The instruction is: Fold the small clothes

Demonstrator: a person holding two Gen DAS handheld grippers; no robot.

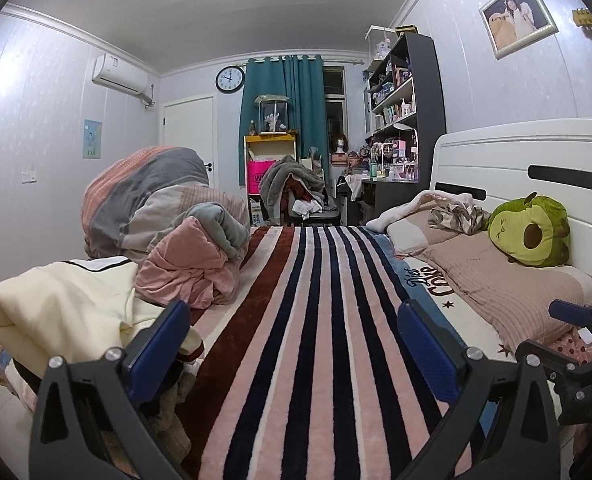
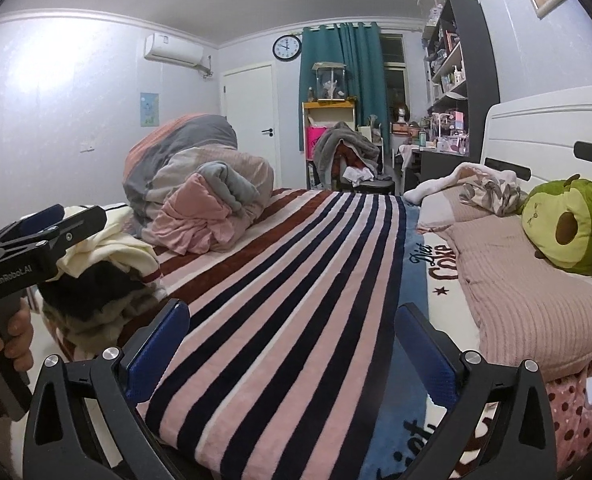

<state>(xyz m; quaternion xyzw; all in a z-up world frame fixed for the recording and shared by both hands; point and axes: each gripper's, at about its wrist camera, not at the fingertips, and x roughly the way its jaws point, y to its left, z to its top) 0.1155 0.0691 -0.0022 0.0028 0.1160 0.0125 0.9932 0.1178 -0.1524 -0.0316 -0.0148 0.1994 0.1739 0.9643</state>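
Note:
A heap of small clothes lies at the bed's left edge: a cream garment on top, with dark and brown pieces under it. My left gripper is open and empty, just right of the heap, above the striped blanket. It also shows from the side in the right wrist view, next to the cream garment. My right gripper is open and empty above the striped blanket; its tip shows at the right edge of the left wrist view.
A bundled pink and grey quilt sits behind the heap. Pillows, an avocado plush and the white headboard are on the right. A chair piled with clothes, shelves and a desk stand beyond the bed.

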